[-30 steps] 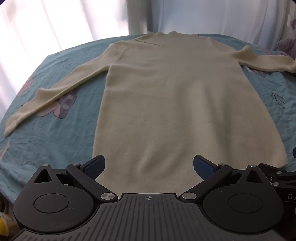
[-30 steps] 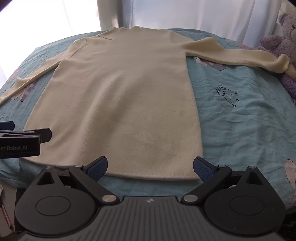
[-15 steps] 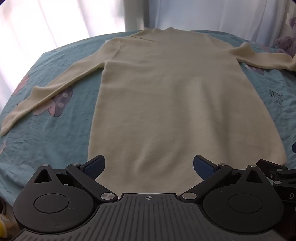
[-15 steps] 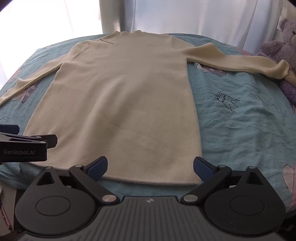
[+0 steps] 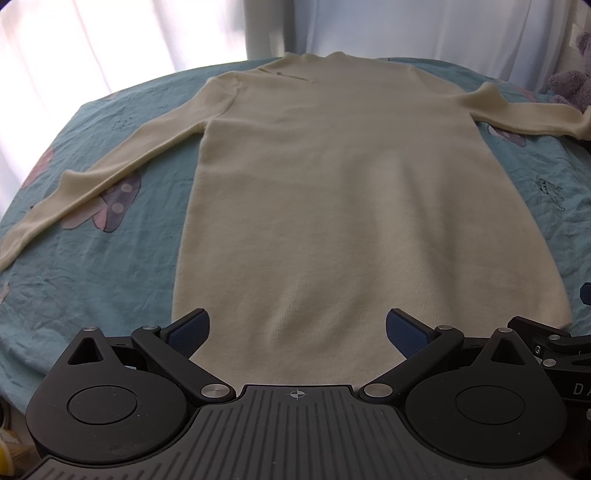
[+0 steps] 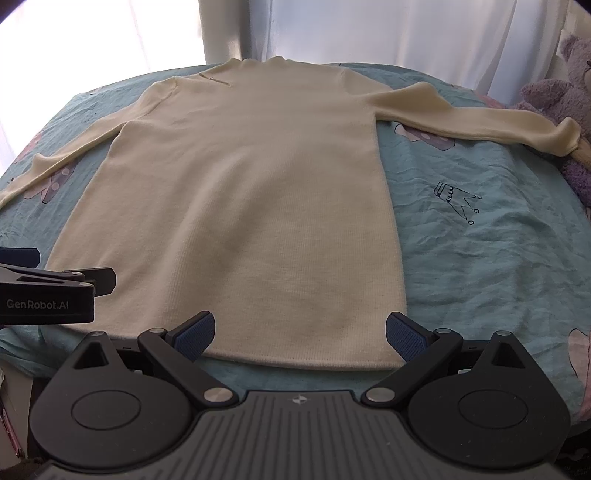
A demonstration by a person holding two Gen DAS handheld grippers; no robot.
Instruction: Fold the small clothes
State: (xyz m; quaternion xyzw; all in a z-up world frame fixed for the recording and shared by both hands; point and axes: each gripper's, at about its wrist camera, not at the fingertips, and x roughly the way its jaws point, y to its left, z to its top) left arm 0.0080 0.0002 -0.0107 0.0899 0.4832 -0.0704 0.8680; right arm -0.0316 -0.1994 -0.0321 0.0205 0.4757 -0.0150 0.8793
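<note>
Hand-held grippers, left and right: spread wide, empty, at sweater hem.

You have a cream long-sleeved sweater lying flat, unfolded, sleeves spread, hem at the bed's near edge.

A bed covered in a teal sheet printed with cartoon figures and a small crown fills the foreground. White curtains hang close behind its far edge, and strong daylight glows through them, brightest at the left. A purple plush toy sits at the sheet's right edge beside the curtains.
</note>
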